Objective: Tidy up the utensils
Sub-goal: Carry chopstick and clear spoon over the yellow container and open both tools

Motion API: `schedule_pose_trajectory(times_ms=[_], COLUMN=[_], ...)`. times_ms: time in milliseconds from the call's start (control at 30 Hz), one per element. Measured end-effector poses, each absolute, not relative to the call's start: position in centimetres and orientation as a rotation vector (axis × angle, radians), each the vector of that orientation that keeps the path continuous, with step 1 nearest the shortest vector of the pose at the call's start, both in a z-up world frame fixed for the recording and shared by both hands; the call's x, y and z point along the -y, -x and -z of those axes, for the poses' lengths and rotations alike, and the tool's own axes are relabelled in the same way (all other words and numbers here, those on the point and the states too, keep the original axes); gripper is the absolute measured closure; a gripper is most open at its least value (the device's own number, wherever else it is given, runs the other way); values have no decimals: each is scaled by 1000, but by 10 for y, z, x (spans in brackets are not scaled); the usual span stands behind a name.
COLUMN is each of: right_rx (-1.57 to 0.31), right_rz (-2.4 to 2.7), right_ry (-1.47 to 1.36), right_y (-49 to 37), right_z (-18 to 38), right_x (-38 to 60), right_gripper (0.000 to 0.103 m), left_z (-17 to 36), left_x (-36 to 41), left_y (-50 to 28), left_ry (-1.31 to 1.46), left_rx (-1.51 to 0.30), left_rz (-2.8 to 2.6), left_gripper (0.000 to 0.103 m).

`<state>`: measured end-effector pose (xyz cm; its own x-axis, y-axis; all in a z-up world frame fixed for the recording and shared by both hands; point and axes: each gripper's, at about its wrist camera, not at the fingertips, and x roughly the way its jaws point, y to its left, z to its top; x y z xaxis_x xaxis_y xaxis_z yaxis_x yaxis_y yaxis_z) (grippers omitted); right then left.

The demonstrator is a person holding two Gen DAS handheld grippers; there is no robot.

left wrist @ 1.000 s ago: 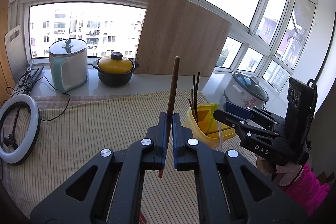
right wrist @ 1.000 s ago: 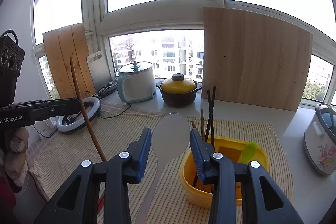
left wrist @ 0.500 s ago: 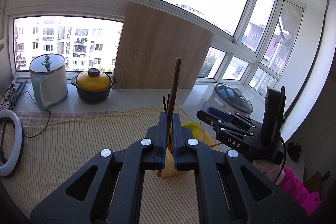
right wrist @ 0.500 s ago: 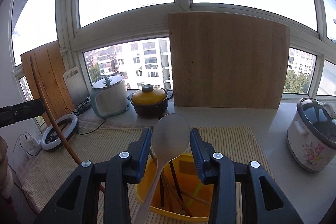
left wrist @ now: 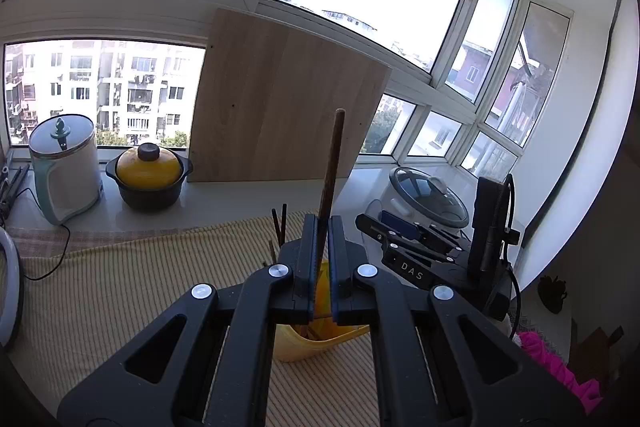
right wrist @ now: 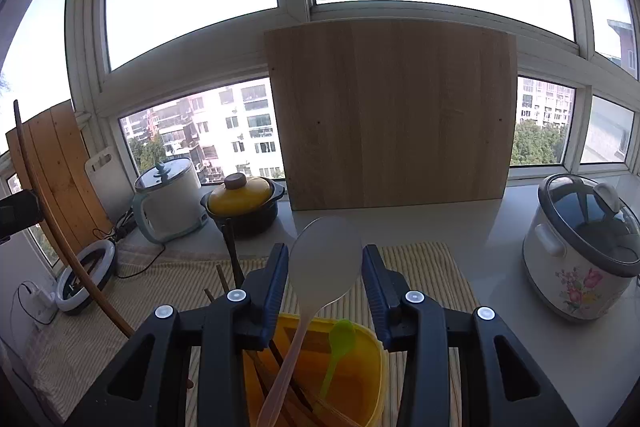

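Observation:
My left gripper (left wrist: 323, 227) is shut on a long brown wooden stick (left wrist: 331, 163) that stands upright, right above the yellow utensil tub (left wrist: 316, 341). My right gripper (right wrist: 325, 259) is shut on a translucent white spoon (right wrist: 324, 263), bowl up, its handle slanting down into the same tub (right wrist: 360, 375). The tub holds dark chopsticks (right wrist: 280, 359) and a small green spoon (right wrist: 340, 339). The right gripper also shows in the left wrist view (left wrist: 370, 221), just right of the tub. The stick shows at the left in the right wrist view (right wrist: 48, 219).
Striped cloth (left wrist: 120, 283) covers the counter. On the windowsill stand a white kettle (right wrist: 168, 203), a yellow-lidded black pot (right wrist: 242, 207), a large wooden board (right wrist: 394, 115) and a flowered rice cooker (right wrist: 580, 251). A ring light (right wrist: 82, 277) lies at the left.
Both grippers have moved in over the yellow tub. The stick now stands directly above it, and the white spoon's handle now reaches down inside it.

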<state>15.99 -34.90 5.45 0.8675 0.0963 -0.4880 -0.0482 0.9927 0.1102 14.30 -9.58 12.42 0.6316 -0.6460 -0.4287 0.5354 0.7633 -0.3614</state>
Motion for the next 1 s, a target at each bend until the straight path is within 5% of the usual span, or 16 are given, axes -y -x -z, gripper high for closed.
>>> schedule_pose_trajectory(times_ms=[1000], right_rx=[-593], right_rz=[-57], right_ry=[-118], right_y=[-167], right_z=[-19], right_x=[356], right_gripper=[64], left_z=[-65], left_x=[132], left_y=[-163], left_ry=[186], left_rx=[-714], left_rz=[664], left_gripper=[101])
